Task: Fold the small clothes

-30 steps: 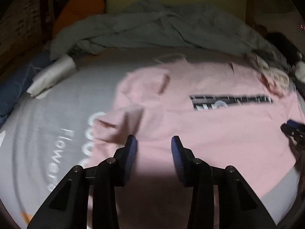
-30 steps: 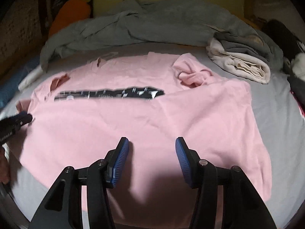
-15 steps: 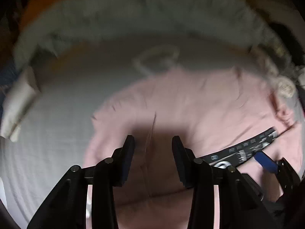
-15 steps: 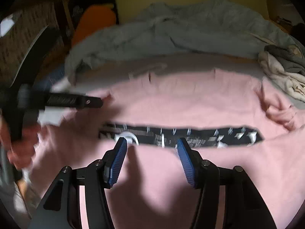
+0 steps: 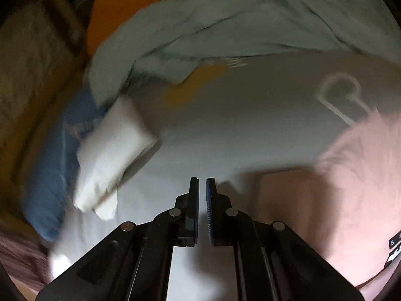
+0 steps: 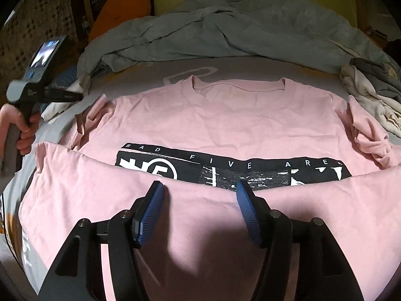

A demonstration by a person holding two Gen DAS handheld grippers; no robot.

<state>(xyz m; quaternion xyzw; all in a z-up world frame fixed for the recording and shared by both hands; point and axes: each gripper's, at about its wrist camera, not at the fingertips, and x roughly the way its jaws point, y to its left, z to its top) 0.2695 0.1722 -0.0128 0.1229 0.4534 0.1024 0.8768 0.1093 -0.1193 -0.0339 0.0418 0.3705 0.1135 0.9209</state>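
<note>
I am holding my right gripper (image 6: 199, 188) with its blue pads spread wide, hovering over the pink T-shirt (image 6: 225, 115), which is lying spread on the grey bed sheet (image 6: 150, 72) with its collar toward the far edge. The shirt's bottom hem is lying folded up over the black printed band (image 6: 233, 168), hiding the band's lower part. My left gripper (image 5: 202, 183) is showing its fingers drawn nearly together, only a thin slit between them, and nothing is sitting in that slit; it is pointing at bare sheet near the bed's left edge (the picture is blurred here). A pink sleeve (image 5: 288, 200) is lying just right of it. A folded white cloth (image 5: 110, 155) is resting by the left edge beside a blue cloth (image 5: 50, 175). A rumpled grey blanket (image 6: 225, 30) is bunching along the far edge, and a cream-and-grey pile (image 6: 371, 95) is sitting at the far right corner.
</note>
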